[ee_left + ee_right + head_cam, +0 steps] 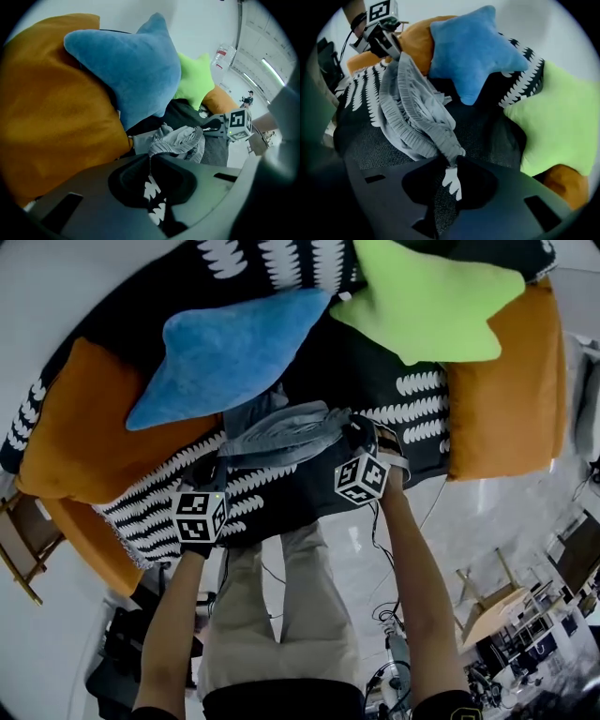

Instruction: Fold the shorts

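The grey shorts (281, 432) sit scrunched mid-sofa on the black-and-white cover (403, 390) (too bunched to tell the legs apart). Blue star pillow (225, 352) crowds in at 11 o'clock, green star pillow (422, 301) at 1, orange cushion (84, 427) at 9. Left gripper (216, 470) pinches one end at 8 o'clock and right gripper (354, 427) clamps the other at 3, both angled steeply down.
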`<act>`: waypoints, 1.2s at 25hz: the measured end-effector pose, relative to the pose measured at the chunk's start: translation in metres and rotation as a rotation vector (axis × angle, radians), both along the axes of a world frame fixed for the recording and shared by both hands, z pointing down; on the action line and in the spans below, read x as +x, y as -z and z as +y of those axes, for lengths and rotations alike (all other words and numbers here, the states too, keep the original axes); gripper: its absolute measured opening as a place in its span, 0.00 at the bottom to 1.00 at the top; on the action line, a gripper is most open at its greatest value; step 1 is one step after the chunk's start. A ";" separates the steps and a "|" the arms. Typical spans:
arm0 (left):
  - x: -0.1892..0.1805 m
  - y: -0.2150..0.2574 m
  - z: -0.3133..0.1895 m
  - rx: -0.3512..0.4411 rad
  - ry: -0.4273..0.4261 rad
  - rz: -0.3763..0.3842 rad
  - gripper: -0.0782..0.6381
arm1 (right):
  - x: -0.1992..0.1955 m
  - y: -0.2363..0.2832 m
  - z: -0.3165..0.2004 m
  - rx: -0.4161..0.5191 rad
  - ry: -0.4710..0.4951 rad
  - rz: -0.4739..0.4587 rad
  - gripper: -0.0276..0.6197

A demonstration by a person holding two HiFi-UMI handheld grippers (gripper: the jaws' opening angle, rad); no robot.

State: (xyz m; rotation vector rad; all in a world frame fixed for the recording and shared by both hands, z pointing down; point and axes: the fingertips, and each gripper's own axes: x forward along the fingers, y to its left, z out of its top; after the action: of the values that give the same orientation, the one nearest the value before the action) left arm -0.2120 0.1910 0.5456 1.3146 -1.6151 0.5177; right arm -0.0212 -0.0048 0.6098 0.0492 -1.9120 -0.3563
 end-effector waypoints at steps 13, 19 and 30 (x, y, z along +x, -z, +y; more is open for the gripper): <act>0.032 0.210 0.015 0.002 -0.445 -0.068 0.15 | 0.067 0.244 0.042 -0.271 -0.632 -0.185 0.09; 0.027 0.377 -0.006 0.086 -0.701 -0.143 0.15 | 0.116 0.419 0.089 -0.254 -0.839 -0.252 0.09; 0.088 0.593 -0.041 0.114 -1.112 -0.293 0.15 | 0.197 0.644 0.138 -0.140 -0.890 -0.281 0.09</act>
State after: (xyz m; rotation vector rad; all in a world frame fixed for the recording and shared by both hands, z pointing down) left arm -0.1243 0.1504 -0.0477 2.2608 -0.9913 1.3291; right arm 0.1758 0.1335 -0.0341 0.8603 -1.9729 0.4048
